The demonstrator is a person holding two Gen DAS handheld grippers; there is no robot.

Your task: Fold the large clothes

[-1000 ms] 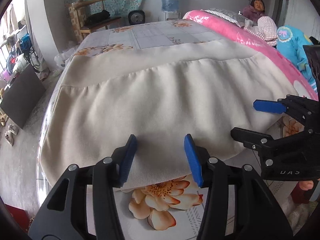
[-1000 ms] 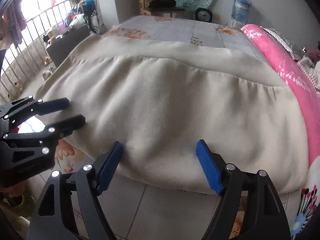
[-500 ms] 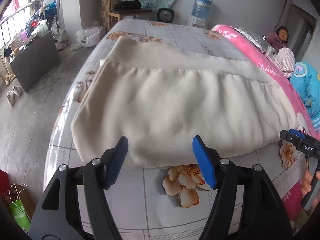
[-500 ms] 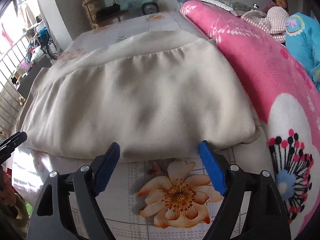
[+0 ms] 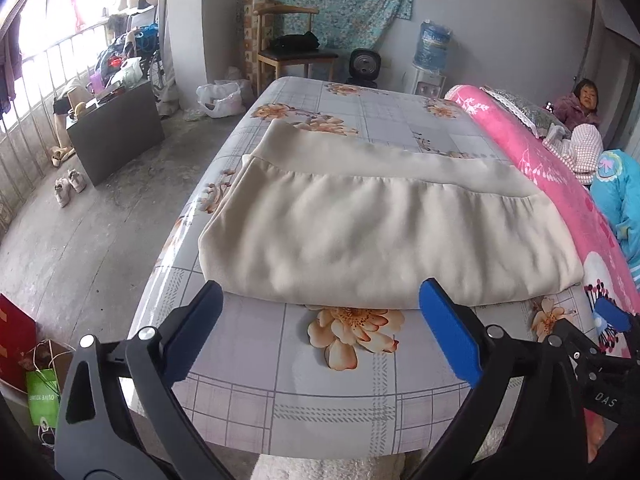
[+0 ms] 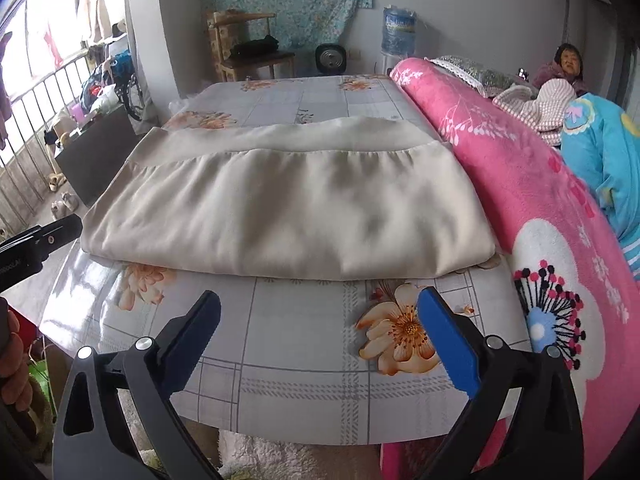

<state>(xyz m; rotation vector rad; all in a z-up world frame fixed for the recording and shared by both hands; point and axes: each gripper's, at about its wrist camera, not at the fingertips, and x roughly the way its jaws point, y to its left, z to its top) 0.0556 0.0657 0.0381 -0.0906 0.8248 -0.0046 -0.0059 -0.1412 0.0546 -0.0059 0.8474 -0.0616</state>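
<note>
You held both grippers angled down over the near edge of the table, clear of the cloth. Your left gripper (image 5: 320, 332) had its jaws opening wide, with nothing between the blue pads; your right gripper (image 6: 320, 336) was opening likewise and held nothing. The folded cream fabric garment (image 5: 372, 236) lay flat on the grey checked floral tablecloth (image 5: 304, 384), its near fold just beyond both sets of fingertips, not touching them. The garment's right edge lay against the pink floral fleece blanket (image 6: 532, 200). Bare tablecloth showed between the fold and the near table edge, and more beyond the garment's far band. On the left, the table edge dropped to the open concrete floor (image 5: 92, 240).
</note>
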